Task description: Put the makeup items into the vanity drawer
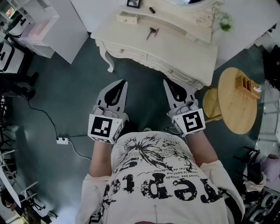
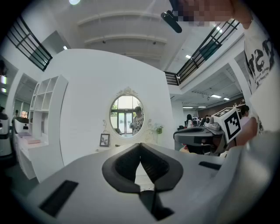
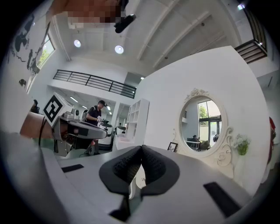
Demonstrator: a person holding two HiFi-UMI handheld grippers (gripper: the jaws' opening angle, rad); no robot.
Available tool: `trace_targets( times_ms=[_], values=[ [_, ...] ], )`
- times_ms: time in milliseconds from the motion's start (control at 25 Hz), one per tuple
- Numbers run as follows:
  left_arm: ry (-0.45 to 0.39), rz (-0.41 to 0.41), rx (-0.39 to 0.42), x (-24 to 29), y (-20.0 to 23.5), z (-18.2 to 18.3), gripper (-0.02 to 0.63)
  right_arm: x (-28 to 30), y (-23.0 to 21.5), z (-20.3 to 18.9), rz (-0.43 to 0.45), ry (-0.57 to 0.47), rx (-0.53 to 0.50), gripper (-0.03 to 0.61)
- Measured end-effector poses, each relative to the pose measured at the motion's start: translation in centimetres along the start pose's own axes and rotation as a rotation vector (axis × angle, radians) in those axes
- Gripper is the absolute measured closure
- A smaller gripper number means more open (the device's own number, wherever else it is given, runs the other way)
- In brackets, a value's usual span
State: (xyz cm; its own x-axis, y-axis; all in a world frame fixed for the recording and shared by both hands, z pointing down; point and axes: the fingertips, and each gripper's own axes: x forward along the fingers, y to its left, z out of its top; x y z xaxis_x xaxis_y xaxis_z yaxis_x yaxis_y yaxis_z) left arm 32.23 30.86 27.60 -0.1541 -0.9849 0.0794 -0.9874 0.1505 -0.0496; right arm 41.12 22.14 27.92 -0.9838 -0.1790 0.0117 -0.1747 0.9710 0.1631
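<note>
The cream vanity (image 1: pixel 131 41) stands ahead of me, its front drawers (image 1: pixel 144 61) closed. On its top lie a slim green and red makeup item (image 1: pixel 151 33) and a small dark one (image 1: pixel 152 9). My left gripper (image 1: pixel 123 82) and right gripper (image 1: pixel 166 82) hover side by side over the floor, short of the vanity's front edge. Both point level at it, shut and empty. In the left gripper view the left gripper (image 2: pixel 140 145) faces the oval mirror (image 2: pixel 127 116). In the right gripper view the right gripper (image 3: pixel 141 148) sees that mirror (image 3: pixel 202 127) off to the right.
A round wooden side table (image 1: pixel 232 109) with a small wooden box (image 1: pixel 247 85) stands right of the vanity, a stool (image 1: pixel 211 103) beside it. A white shelf unit (image 1: pixel 39 26) is at the far left. A power strip (image 1: pixel 62 140) and cable lie on the floor.
</note>
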Motion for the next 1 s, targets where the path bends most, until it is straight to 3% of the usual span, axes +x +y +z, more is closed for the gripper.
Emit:
trace_targets(
  times_ms=[640, 680, 720, 760, 1000],
  values=[
    [0.009, 0.0, -0.012, 1.7, -0.3, -0.2, 0.601, 0.7, -1.4, -0.9, -0.004, 0.007, 0.047, 0.563],
    [0.011, 0.0, -0.013, 1.9, -0.3, -0.4, 0.601, 1.0, -1.7, -1.1, -0.006, 0.006, 0.055, 0.439],
    [0.014, 0.001, -0.014, 2.2, -0.1, -0.5, 0.601, 1.4, -2.1, -1.1, -0.003, -0.001, 0.062, 0.258],
    [0.016, 0.003, -0.013, 2.5, 0.1, -0.6, 0.601, 1.8, -2.5, -1.1, -0.003, -0.012, 0.068, 0.148],
    [0.031, 0.016, -0.02, 5.1, 3.4, -1.3, 0.601, 5.6, -5.1, -1.9, -0.024, -0.012, 0.078, 0.117]
  ],
)
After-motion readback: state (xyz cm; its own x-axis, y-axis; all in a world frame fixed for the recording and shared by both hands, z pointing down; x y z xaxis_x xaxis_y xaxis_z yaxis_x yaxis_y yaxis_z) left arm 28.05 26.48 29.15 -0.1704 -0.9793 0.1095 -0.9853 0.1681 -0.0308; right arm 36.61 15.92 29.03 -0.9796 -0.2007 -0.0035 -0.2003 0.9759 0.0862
